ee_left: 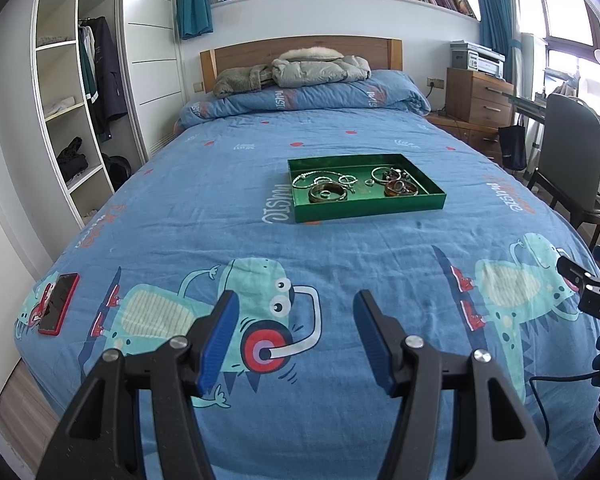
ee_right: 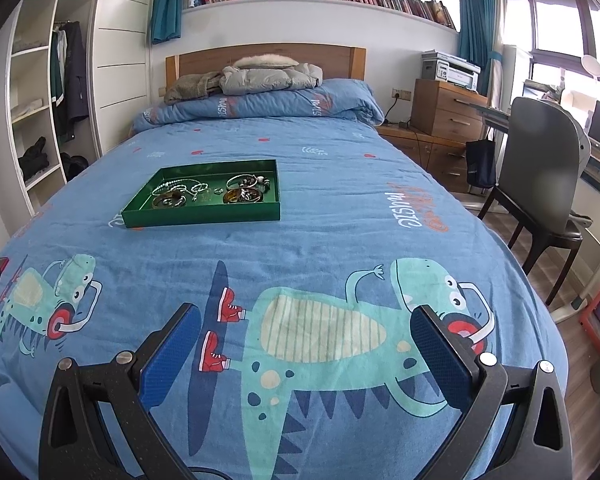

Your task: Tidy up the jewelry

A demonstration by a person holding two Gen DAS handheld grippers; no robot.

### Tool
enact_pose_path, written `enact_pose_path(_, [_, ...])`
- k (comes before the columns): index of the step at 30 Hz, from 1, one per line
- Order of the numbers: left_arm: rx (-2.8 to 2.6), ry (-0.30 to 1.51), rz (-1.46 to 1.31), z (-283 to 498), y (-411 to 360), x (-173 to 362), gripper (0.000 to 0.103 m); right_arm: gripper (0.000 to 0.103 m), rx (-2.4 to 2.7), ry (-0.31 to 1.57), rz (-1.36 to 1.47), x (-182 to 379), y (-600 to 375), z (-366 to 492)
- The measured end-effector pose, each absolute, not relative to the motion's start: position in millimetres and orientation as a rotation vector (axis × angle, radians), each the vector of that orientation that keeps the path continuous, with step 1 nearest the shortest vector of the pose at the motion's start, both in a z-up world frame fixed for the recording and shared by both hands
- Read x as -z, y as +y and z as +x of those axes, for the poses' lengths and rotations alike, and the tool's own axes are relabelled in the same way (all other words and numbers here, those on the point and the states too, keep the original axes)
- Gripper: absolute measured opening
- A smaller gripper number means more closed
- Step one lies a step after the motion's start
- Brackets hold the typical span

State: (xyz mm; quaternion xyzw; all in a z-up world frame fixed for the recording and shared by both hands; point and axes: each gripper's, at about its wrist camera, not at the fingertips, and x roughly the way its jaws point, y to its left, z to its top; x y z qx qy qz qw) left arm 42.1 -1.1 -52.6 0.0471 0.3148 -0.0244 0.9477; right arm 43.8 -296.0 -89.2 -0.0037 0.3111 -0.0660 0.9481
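both my grippers hang over the bed, nothing held.
left gripper [ee_left: 296,304] and right gripper [ee_right: 306,322] spread apart; green tray [ee_left: 370,208] of jewelry [ee_left: 327,192] lies well ahead.

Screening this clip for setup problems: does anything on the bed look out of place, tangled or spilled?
Nothing is spilled. Inside the green tray, bangles and chains lie jumbled and overlapping, not sorted. A red phone lies near the bed's left edge, unrelated to the jewelry.
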Motion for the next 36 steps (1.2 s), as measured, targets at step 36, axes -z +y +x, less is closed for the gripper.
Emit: enact_pose_path(36, [0.048,0.656,0.098,40,-2,63,0.058,0.103,0.150,0.651,0.000,95,-303,48])
